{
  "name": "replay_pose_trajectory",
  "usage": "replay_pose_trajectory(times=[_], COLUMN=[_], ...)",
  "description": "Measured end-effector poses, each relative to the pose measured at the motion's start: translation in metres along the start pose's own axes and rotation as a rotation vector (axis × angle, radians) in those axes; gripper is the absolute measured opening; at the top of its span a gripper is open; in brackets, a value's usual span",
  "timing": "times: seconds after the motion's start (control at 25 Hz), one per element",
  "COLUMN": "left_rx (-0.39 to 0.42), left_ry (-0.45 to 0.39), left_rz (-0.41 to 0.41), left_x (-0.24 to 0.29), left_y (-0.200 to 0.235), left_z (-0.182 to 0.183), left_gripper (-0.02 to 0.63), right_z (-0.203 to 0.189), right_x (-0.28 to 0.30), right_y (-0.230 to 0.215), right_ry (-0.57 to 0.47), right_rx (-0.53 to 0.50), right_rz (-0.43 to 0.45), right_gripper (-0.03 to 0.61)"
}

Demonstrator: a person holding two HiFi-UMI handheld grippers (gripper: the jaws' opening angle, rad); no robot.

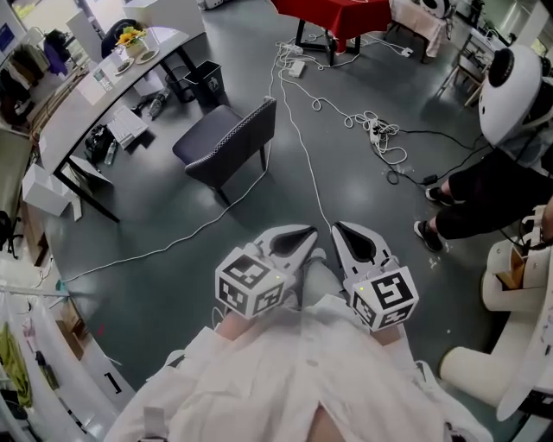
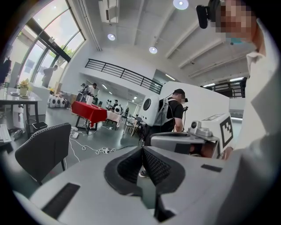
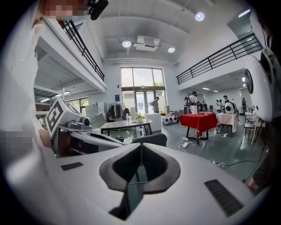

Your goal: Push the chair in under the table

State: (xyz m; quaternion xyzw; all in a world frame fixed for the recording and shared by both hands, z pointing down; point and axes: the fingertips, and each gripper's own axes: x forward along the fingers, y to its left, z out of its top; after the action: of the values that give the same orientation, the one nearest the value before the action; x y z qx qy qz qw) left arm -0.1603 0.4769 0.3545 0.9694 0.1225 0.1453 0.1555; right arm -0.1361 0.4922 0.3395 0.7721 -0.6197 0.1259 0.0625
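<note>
Grey polished floor (image 1: 173, 233) in a large open hall; white cables (image 1: 302, 147) trail across it, one running up toward both grippers; a red-covered table (image 1: 333, 13) stands far ahead, and a seated person in black (image 1: 484, 198) is off to the right of the right gripper (image 1: 343, 231); the left gripper (image 1: 304, 233) is just beside it, both held close to the body, each with its jaws pressed together on nothing; the dark chair (image 1: 226, 138) stands ahead and left of both, well apart, backrest toward them, pulled out from the curved white table (image 1: 95, 104) beyond it.
</note>
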Motion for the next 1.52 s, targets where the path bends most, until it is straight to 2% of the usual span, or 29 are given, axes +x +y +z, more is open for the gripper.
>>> replay_pose_trajectory(times=[0.2, 0.4, 0.96, 1.52], left_rx=[-0.019, -0.036, -0.041, -0.075], left_ry=[0.012, -0.005, -0.074, -0.142], left_rz=[0.024, 0.04, 0.134, 0.313], left_x=[0.022, 0.063, 0.158, 0.215], left_y=[0.03, 0.061, 0.166, 0.262], left_z=[0.01, 0.033, 0.114, 0.157], left_gripper=[0.015, 0.015, 0.015, 0.015], right_z=[0.006, 0.018, 0.086, 0.109], right_x=[0.026, 0.057, 0.168, 0.272], right_y=[-0.027, -0.072, -0.183, -0.245], right_ry=[-0.003, -0.001, -0.058, -0.046], right_rx=[0.016, 0.015, -0.069, -0.127], right_rz=[0.013, 0.036, 0.146, 0.346], right_gripper=[0.032, 0.032, 0.032, 0.032])
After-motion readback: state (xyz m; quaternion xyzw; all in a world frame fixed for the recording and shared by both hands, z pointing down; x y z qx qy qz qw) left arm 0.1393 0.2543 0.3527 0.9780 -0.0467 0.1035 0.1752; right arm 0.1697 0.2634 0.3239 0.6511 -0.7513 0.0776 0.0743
